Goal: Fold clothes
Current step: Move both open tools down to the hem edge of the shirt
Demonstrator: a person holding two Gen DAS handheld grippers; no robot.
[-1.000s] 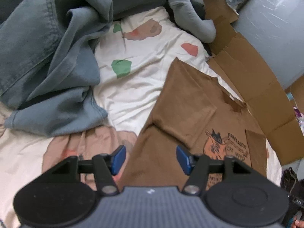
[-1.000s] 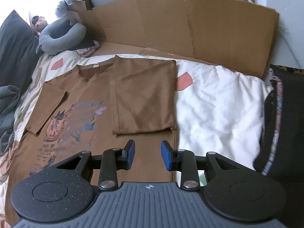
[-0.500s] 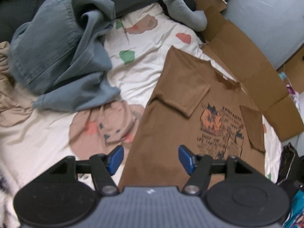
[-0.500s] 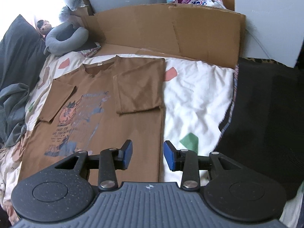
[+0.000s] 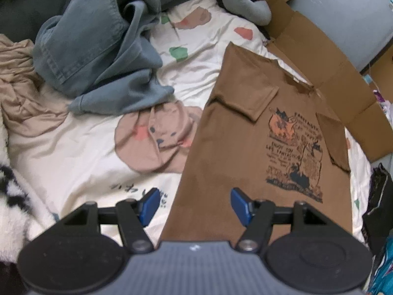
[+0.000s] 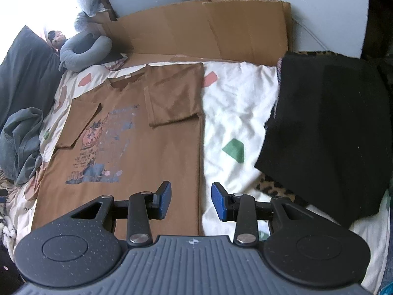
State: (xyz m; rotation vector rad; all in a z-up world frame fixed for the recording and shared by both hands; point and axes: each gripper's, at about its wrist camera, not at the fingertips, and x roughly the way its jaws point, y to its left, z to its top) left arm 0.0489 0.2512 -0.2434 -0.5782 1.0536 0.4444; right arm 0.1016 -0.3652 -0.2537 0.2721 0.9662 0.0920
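The brown T-shirt (image 6: 157, 152) lay flat on the patterned bedsheet (image 6: 235, 113), both sleeves folded inward over its chest. The left gripper (image 5: 194, 205) hung spread above its left hem edge, the right gripper (image 6: 190, 200) spread over its right edge, neither holding anything. Crumpled blue jeans (image 5: 98, 49) lay far left.

Both grippers look alike: the left gripper (image 5: 195, 205) and right gripper (image 6: 191, 200) have blue pads on black linkage arms with silver screws, two round black discs, and a ribbed grey body bearing a small white mark.
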